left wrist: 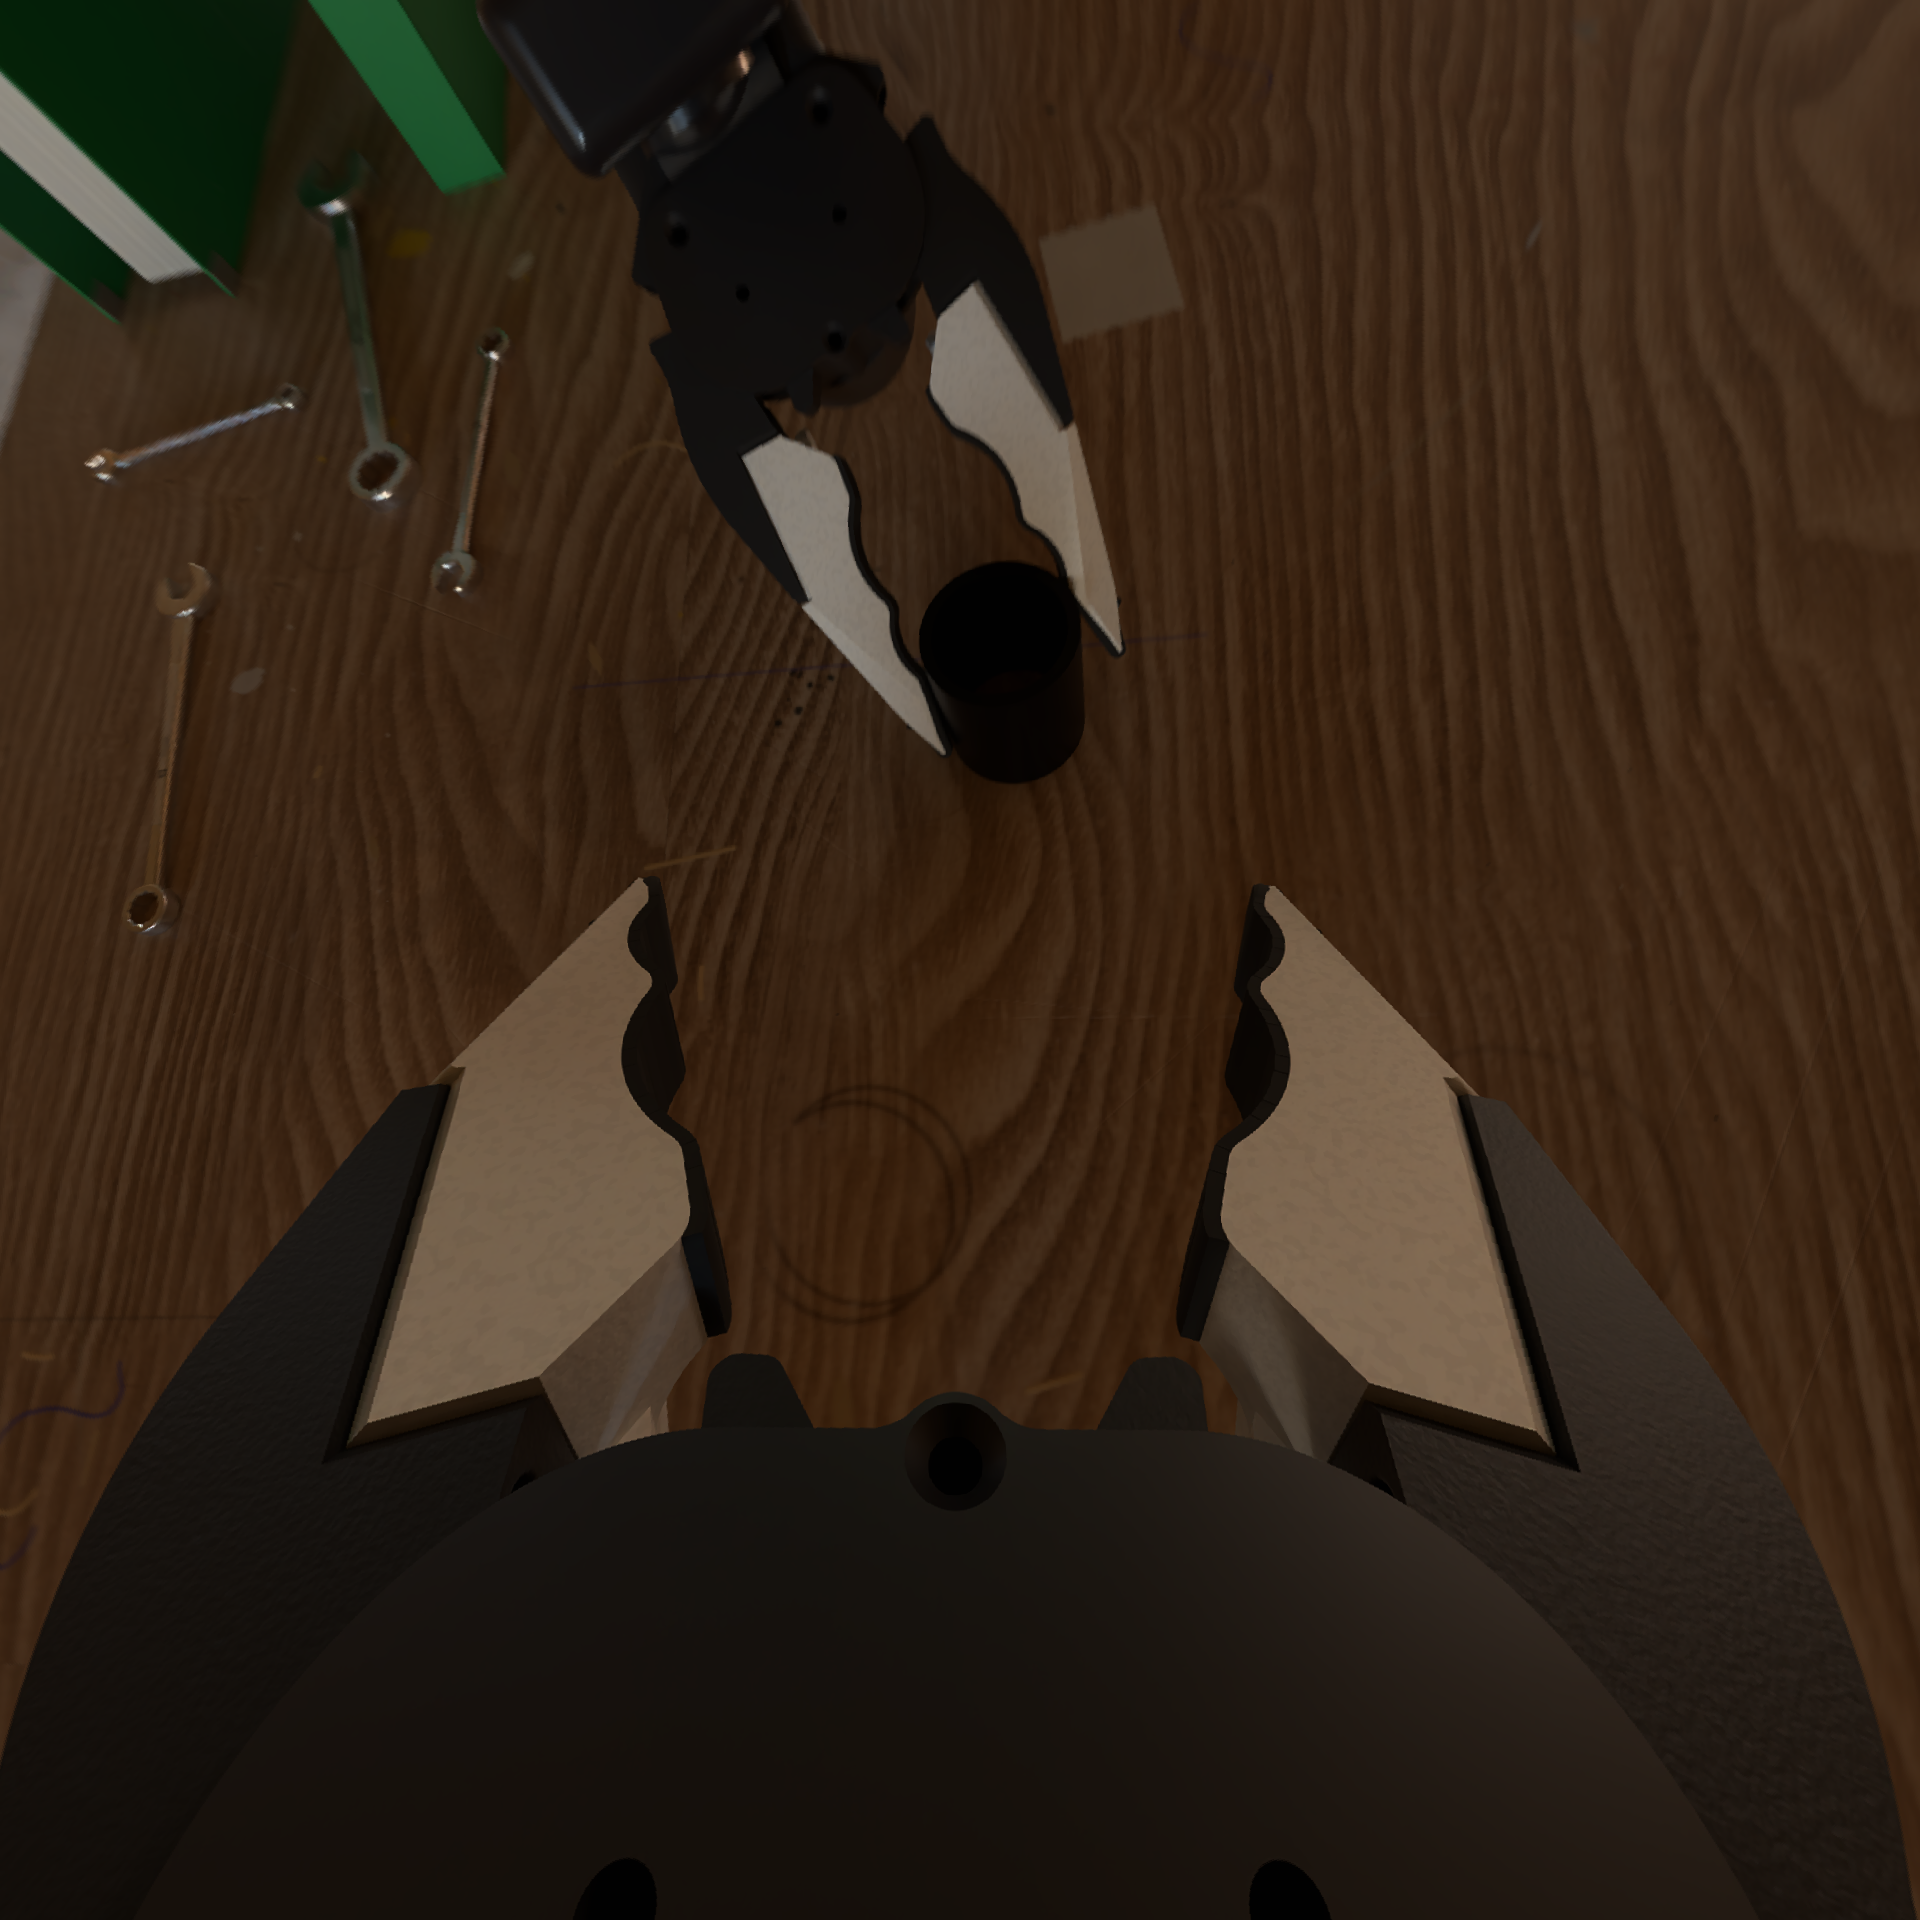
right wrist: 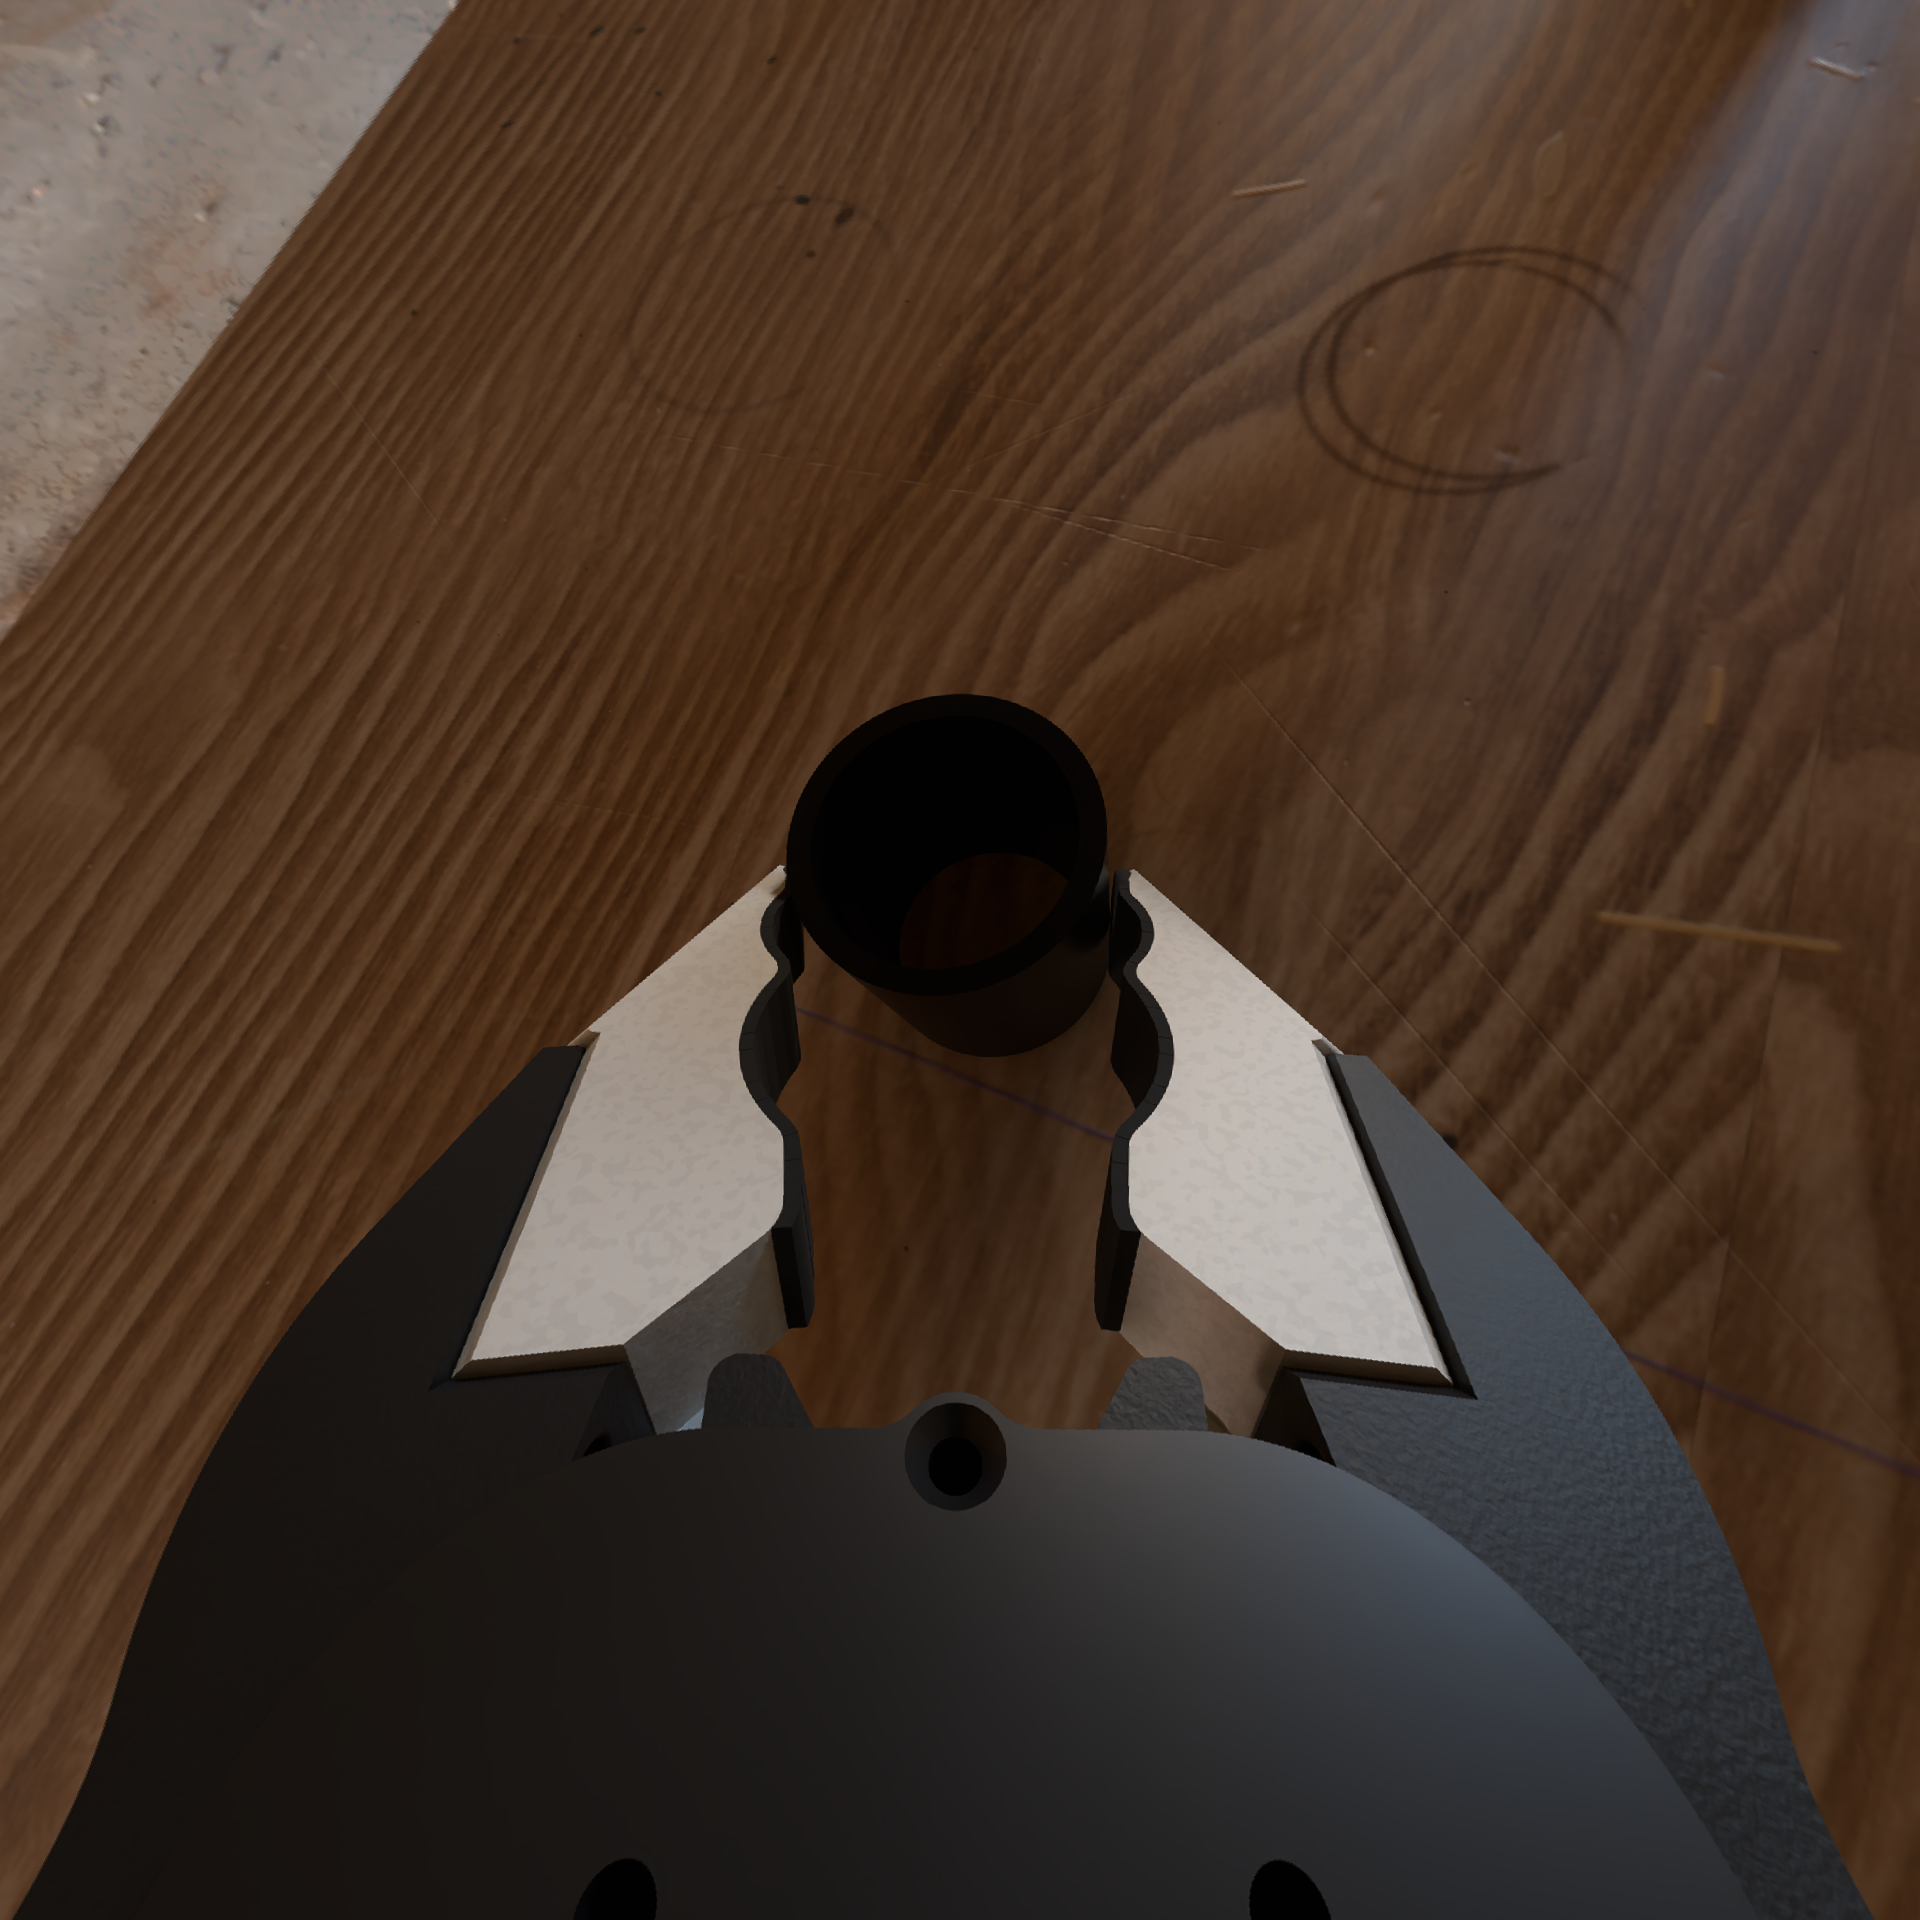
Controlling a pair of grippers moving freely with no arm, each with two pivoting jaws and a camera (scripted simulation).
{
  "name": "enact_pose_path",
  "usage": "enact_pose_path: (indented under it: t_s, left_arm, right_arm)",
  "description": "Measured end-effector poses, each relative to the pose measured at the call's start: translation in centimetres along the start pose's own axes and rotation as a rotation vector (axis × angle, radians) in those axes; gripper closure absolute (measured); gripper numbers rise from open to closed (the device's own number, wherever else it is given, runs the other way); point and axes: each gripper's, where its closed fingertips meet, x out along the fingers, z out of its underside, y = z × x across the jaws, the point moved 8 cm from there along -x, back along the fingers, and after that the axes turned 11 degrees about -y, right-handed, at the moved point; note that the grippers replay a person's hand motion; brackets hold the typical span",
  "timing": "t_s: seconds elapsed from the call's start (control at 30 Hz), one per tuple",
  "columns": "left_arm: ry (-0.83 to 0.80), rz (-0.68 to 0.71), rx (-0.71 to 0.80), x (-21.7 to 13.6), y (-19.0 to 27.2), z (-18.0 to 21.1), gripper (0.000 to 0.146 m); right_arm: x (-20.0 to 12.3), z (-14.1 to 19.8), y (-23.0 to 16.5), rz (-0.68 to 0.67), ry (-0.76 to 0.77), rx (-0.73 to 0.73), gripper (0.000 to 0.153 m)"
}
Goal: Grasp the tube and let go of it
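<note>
A short black tube [right wrist: 987,1008] stands upright on the wooden table, its open end up. My right gripper [right wrist: 951,894] has its fingertips [right wrist: 1143,935] pressed against the tube's two sides near the rim, shut on it. In the left wrist view, the right gripper [left wrist: 1027,694] reaches in from the top and holds the tube [left wrist: 1008,727] between its tips. My left gripper [left wrist: 956,894] is wide open and empty, hovering above the table a short way in front of the tube.
Several wrenches [left wrist: 364,343] lie to the left, below green boxes [left wrist: 125,135] at the top left. A pale paper square [left wrist: 1112,270] lies behind the right gripper. The table's edge and grey floor [right wrist: 125,208] are at the right wrist view's top left.
</note>
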Motion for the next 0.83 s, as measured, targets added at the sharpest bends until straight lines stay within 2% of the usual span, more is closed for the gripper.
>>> enact_pose_path:
  t_s: [0.07,0.17,0.3,0.43,0.57,0.73,0.83]
  left_arm:
    - [-0.057,0.025,0.031,0.3,-1.0,-0.5,0.037]
    - [-0.097,0.058,0.072,1.0,-1.8,-1.3,0.037]
    - [-0.155,0.075,0.118,1.9,-2.0,-1.7,0.034]
    - [-0.166,0.101,0.14,2.4,-2.0,-1.8,0.034]
    - [-0.179,0.122,0.146,2.6,-2.0,-1.9,0.034]
    - [-0.187,0.128,0.157,2.6,-2.0,-1.8,0.033]
    - [-0.177,0.148,0.157,2.5,-2.1,-1.7,0.033]
  right_arm:
    - [-0.3,0.2,-0.1,0.028,-0.009,0.007,0.094]
    - [-1.8,0.7,-0.4,0.098,0.024,0.045,0.074]
    - [-3.8,2.4,-1.0,0.237,0.029,0.155,0.07]
    - [-4.5,4.7,-1.2,0.412,-0.037,0.205,0.073]
    - [-4.0,5.0,-1.1,0.379,-0.042,0.279,0.073]
    - [-3.4,4.0,-2.1,0.5,-0.084,0.491,0.079]
    - [-2.8,3.3,-3.5,0.533,-0.051,0.517,0.087]
